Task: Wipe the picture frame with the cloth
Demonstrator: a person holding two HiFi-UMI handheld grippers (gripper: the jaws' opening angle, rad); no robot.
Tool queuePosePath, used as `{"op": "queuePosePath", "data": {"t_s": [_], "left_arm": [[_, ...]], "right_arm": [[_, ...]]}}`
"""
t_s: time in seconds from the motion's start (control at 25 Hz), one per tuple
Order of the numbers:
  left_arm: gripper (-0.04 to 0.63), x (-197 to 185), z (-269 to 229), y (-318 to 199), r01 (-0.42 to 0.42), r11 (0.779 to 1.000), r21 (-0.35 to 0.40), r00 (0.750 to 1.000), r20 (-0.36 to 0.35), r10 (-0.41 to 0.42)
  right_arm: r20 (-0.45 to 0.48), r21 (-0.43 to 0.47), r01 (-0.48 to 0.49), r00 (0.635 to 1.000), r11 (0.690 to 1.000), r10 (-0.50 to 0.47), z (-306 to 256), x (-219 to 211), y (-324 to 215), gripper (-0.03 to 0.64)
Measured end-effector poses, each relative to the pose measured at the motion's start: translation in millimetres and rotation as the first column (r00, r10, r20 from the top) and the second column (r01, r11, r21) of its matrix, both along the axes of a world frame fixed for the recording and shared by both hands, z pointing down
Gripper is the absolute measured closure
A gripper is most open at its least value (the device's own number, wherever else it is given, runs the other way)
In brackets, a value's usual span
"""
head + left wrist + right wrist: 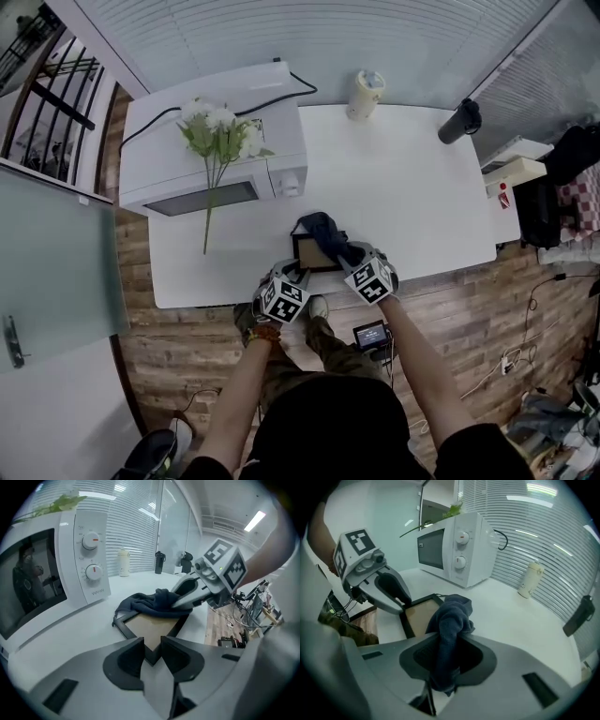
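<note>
A black picture frame (307, 251) with a brown panel lies flat on the white table (412, 206), near its front edge. My left gripper (152, 651) has its jaws closed on the near corner of the frame (154, 625). A dark blue cloth (323, 228) is bunched on the frame's far right side. In the right gripper view, my right gripper (447, 653) is shut on the cloth (452, 616), which hangs out of the jaws onto the frame (417, 616). In the head view the left gripper (298, 272) and right gripper (349, 255) sit side by side at the frame.
A white microwave (216, 150) with artificial flowers (220, 131) on top stands to the left of the frame. A cream jar (366, 94) and a black bottle (459, 120) stand at the table's back. Below the front edge is wooden floor with a small device (371, 335).
</note>
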State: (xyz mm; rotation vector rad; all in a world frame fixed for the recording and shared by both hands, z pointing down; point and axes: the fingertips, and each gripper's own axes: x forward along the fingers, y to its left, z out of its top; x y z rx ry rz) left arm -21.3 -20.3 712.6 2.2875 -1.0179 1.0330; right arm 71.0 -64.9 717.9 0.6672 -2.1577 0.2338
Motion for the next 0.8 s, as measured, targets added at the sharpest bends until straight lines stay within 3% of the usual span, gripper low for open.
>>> {"op": "queuePosePath", "data": {"t_s": [0.2,0.32,0.44,0.56,0.64,0.8], "left_arm": [[0.506,-2.0,-0.6,-2.6,0.019,1.0,-0.002,1.0,-0.01,-0.019],[0.506,-1.2,-0.3,-3.2,0.012,1.0,-0.007,1.0,-0.01,-0.012],[0.454,6.0,-1.4,4.8,-0.071,0.997,-0.021,0.997,0.012,0.071],[0.365,9.0,-1.3,18.7,-0.174,0.985,-0.024,0.984,0.046,0.175],[0.368,5.8,-0.2,19.3,-0.188,0.982,-0.012,0.981,0.053,0.188],[0.415,2.6,-0.9,13.9,-0.171,0.985,-0.019,0.985,0.022,0.172]], "right_arm": [[0.029,0.003,-0.02,0.999,1.0,0.02,0.1,5.8,34.4,0.545],[0.053,-0.046,0.013,0.999,0.999,-0.01,0.5,7.4,47.9,0.545],[0.047,-0.014,0.144,0.989,0.989,-0.143,-14.7,8.8,54.5,0.543],[-0.082,0.027,0.334,0.94,0.942,-0.331,-10.5,12.2,67.8,0.541],[-0.156,0.004,0.417,0.898,0.909,-0.411,4.7,10.4,74.6,0.538],[-0.178,-0.018,0.429,0.887,0.903,-0.425,9.6,1.1,74.9,0.532]]}}
